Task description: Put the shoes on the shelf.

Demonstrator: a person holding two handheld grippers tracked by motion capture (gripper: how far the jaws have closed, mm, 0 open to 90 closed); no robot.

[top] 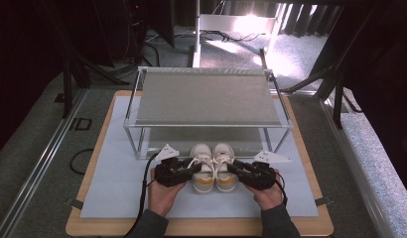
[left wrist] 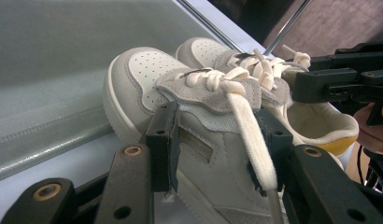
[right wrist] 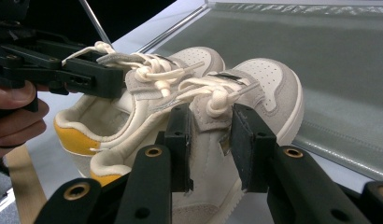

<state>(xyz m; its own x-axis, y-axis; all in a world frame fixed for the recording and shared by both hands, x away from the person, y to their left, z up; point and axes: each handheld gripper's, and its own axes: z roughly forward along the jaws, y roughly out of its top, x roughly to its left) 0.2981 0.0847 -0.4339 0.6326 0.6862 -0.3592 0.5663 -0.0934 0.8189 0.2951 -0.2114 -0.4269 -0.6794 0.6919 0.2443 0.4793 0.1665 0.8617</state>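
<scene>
Two small cream sneakers with grey suede and yellow heel linings stand side by side, toes toward the rack. My left gripper (top: 190, 169) is shut on the left shoe (top: 202, 171); in the left gripper view its pads (left wrist: 164, 140) press both sides of that shoe's (left wrist: 143, 79) laced upper. My right gripper (top: 237, 169) is shut on the right shoe (top: 225, 168); in the right gripper view the right gripper (right wrist: 213, 144) clamps this shoe (right wrist: 269, 79) just below its lace knot. Both shoes are low over the pale mat (top: 117, 173); I cannot tell whether the soles touch it.
A two-tier metal rack (top: 206, 96) with grey fabric shelves stands just beyond the shoes, its lower shelf (top: 167, 136) at toe level. The mat lies on a wooden board (top: 92, 220). Dark floor, stands and cables surround the table.
</scene>
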